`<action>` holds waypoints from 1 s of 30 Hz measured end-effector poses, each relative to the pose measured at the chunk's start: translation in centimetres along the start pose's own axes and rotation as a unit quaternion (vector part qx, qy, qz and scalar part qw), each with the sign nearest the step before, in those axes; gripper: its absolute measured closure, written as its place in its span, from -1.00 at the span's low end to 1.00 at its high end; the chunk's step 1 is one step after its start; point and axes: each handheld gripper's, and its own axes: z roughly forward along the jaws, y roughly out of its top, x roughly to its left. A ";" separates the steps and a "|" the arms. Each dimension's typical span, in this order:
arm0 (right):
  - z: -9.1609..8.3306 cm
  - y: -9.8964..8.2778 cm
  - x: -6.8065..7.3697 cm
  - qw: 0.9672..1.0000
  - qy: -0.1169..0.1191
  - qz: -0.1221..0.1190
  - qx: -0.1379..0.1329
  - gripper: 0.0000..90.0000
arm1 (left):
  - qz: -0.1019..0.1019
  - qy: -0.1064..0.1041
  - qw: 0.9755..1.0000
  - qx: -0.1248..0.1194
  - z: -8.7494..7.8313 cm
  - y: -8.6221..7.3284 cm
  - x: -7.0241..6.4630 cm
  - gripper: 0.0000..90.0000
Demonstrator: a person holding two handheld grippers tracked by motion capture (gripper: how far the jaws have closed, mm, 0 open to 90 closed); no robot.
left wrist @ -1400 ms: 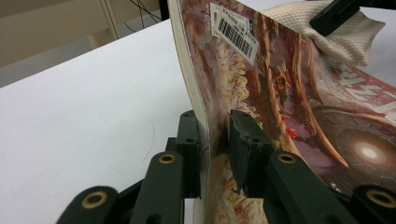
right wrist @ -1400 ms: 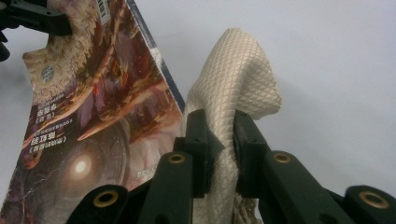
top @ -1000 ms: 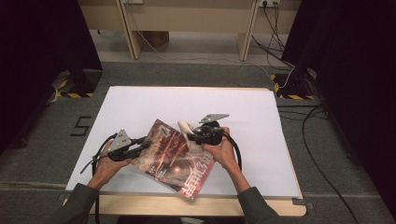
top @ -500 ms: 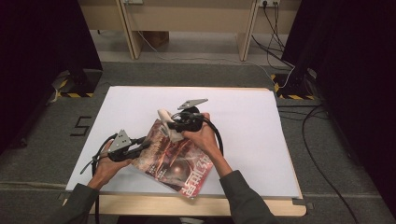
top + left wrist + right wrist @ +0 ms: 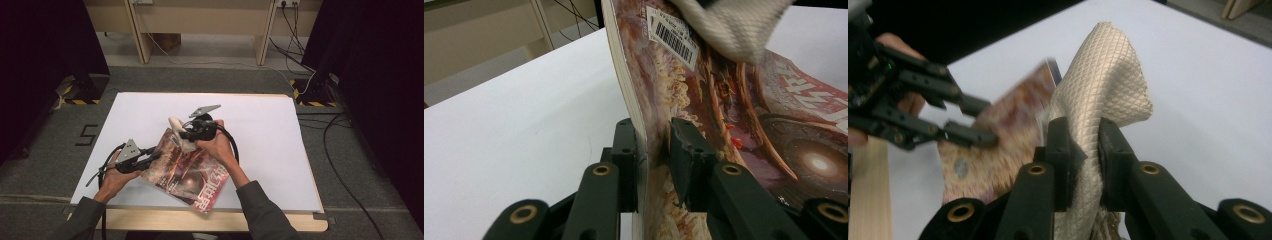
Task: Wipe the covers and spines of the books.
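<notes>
left tongs pinching magazine edge, lifted off counter. right tongs pinching cloth, just beyond left tongs, probably touching the cover. wiping looks underway, most of cover left.

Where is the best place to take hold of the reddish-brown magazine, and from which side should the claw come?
Grip the glossy reddish-brown magazine at its thin outer edge, coming in level from the left side. The left claw already pinches it there, and the raised edge leaves room for one jaw on each face.
</notes>
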 end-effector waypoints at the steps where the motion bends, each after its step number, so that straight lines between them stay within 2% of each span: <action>1: -0.3 -0.6 -0.2 1.000 -0.003 0.001 0.004 0.75 | -0.001 0.000 1.000 -0.002 0.0 0.0 0.0 0.64; 4: -1.4 -2.5 -1.0 1.000 -0.009 0.009 0.015 0.75 | 0.000 0.001 1.000 0.001 0.0 0.0 0.0 0.64; 6: -1.9 -3.7 -1.6 1.000 -0.006 0.025 0.016 0.75 | -0.001 0.000 1.000 0.001 0.1 0.1 0.0 0.64; 9: -2.1 -4.2 -2.0 0.999 0.001 0.039 0.013 0.75 | -0.001 0.002 1.000 0.002 0.1 0.1 0.0 0.63; 11: -1.9 -3.7 -1.7 0.999 -0.008 0.028 0.021 0.75 | -0.002 0.002 1.000 0.001 0.1 0.1 0.0 0.63; 18: -0.2 -0.3 -0.2 1.000 -0.002 0.005 0.009 0.75 | -0.001 0.001 1.000 0.002 0.1 0.0 0.1 0.63; 25: 1.5 2.5 0.8 1.000 0.002 0.000 -0.002 0.74 | 0.001 0.004 1.000 0.004 0.1 0.0 0.0 0.63; 29: 2.0 3.4 1.1 1.000 0.005 0.000 0.000 0.74 | 0.000 0.005 1.000 0.004 0.1 -0.1 0.0 0.62; 30: 2.1 3.5 1.1 1.000 0.003 -0.006 0.003 0.74 | 0.000 0.005 1.000 0.005 0.1 -0.1 0.0 0.62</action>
